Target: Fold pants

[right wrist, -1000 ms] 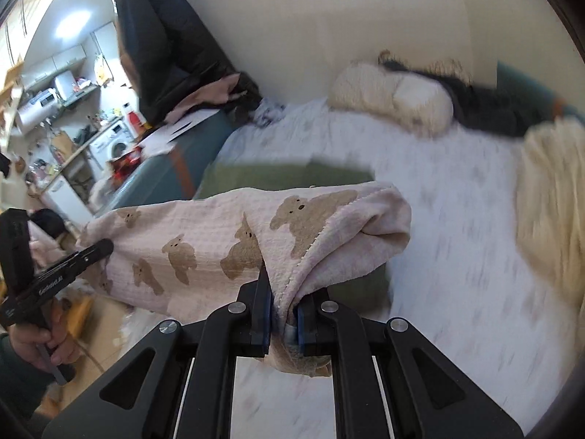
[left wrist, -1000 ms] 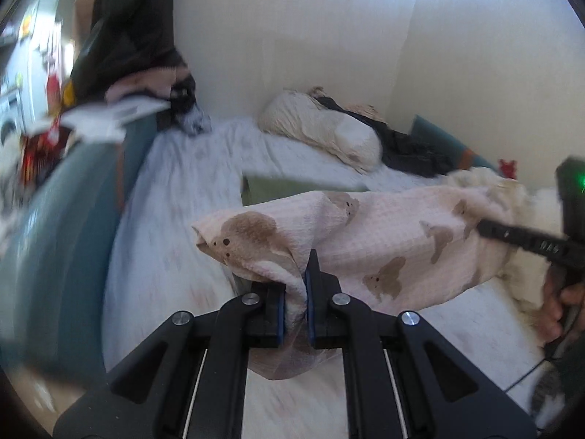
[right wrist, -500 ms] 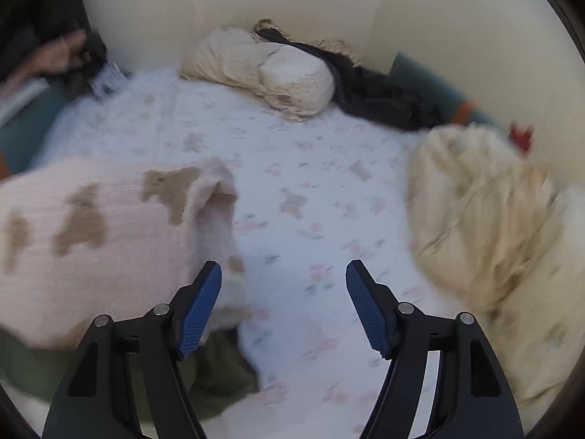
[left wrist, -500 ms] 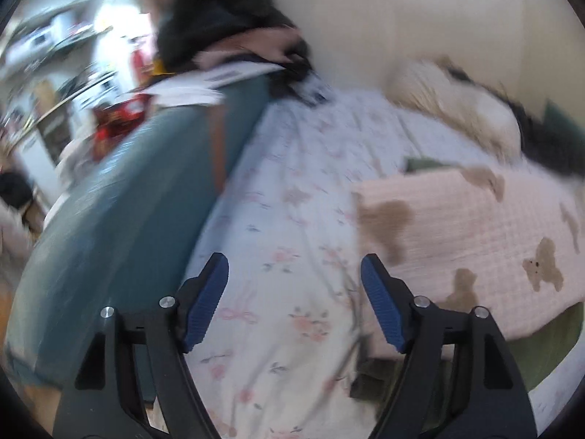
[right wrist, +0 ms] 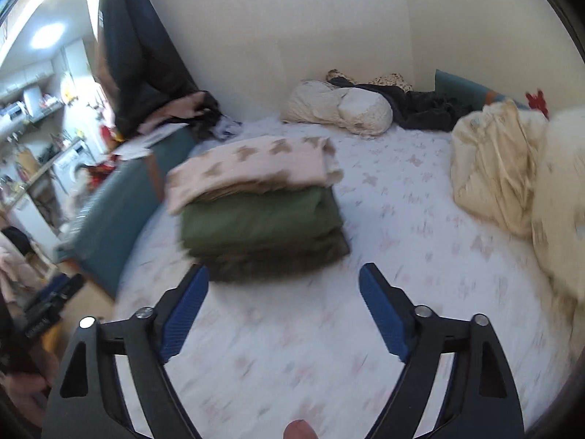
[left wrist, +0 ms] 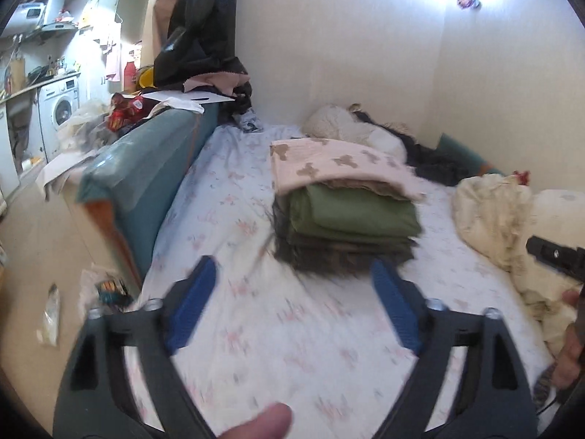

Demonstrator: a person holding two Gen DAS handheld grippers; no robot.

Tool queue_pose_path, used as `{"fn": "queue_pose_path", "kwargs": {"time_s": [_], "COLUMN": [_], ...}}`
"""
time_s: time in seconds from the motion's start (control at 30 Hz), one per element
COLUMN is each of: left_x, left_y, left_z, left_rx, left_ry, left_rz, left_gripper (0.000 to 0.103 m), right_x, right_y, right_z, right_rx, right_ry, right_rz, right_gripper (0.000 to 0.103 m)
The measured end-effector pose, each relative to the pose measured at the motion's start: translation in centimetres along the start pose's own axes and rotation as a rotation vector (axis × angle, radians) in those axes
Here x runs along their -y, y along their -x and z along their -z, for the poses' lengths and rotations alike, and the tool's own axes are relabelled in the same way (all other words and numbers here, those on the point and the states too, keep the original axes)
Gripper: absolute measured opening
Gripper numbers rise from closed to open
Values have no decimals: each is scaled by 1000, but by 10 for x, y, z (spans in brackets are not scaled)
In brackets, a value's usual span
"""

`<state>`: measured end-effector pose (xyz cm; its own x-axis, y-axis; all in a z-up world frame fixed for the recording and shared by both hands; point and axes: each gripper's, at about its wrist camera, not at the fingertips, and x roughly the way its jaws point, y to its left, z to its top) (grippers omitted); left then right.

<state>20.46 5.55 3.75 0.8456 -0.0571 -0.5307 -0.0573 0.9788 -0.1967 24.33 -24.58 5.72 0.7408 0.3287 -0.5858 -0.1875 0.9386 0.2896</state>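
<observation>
The folded pink pants with brown bear prints (left wrist: 336,162) (right wrist: 252,168) lie on top of a stack of folded clothes: a green piece (left wrist: 351,212) (right wrist: 259,219) over darker ones. The stack rests on the flowered bedsheet (left wrist: 292,322) (right wrist: 402,256). My left gripper (left wrist: 294,281) hangs in front of the stack, jaws still opening, nothing between its blue pads. My right gripper (right wrist: 283,278) is likewise just short of the stack, jaws opening wide and empty. The right gripper's black tip (left wrist: 552,254) shows at the right edge of the left wrist view.
A cream blanket heap (left wrist: 493,212) (right wrist: 504,168) lies right of the stack. A pillow (right wrist: 340,111) and dark clothes (right wrist: 420,106) sit by the wall. A teal bed board (left wrist: 146,168) borders the left side, with clutter and a washing machine (left wrist: 60,109) beyond.
Both grippers were shut on the pink pants, holding them up. They let go, the pants now lie on the stack, and both grippers have drawn back from it.
</observation>
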Motion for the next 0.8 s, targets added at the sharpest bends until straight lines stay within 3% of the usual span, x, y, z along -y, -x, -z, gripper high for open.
{"fn": "queue_pose_path", "kwargs": {"time_s": [0.07, 0.1, 0.17, 0.23, 0.33, 0.47, 0.53, 0.6, 0.63, 0.8], "left_x": [0, 0, 3, 9, 17, 12, 9, 10, 11, 4], "left_y": [36, 51, 95, 133, 163, 197, 203, 200, 192, 163], "left_z": [14, 20, 38, 57, 83, 120, 138, 152, 156, 154], "left_rx": [-2, -8, 12, 59, 45, 39, 50, 39, 14, -39], "left_ry": [10, 7, -27, -75, -165, -171, -161, -187, -200, -115], "left_rz": [32, 31, 31, 11, 0, 0, -15, -37, -63, -50], "left_gripper": [89, 91, 103, 103, 103, 103, 103, 103, 103, 103], "right_x": [1, -4, -16, -28, -40, -55, -55, -52, -51, -62], "right_y": [37, 57, 83, 110, 143, 168, 165, 150, 145, 121], "right_z": [31, 51, 77, 101, 130, 172, 200, 216, 219, 225], "right_rx": [40, 61, 56, 84, 128, 191, 196, 126, 101, 53], "right_ry": [-90, -104, -51, -6, 48, 136, 137, 89, 71, 129], "right_rz": [-58, -46, 12, 56, 97, 116, 113, 108, 101, 111], "right_gripper": [103, 103, 103, 103, 103, 103, 103, 103, 103, 103]}}
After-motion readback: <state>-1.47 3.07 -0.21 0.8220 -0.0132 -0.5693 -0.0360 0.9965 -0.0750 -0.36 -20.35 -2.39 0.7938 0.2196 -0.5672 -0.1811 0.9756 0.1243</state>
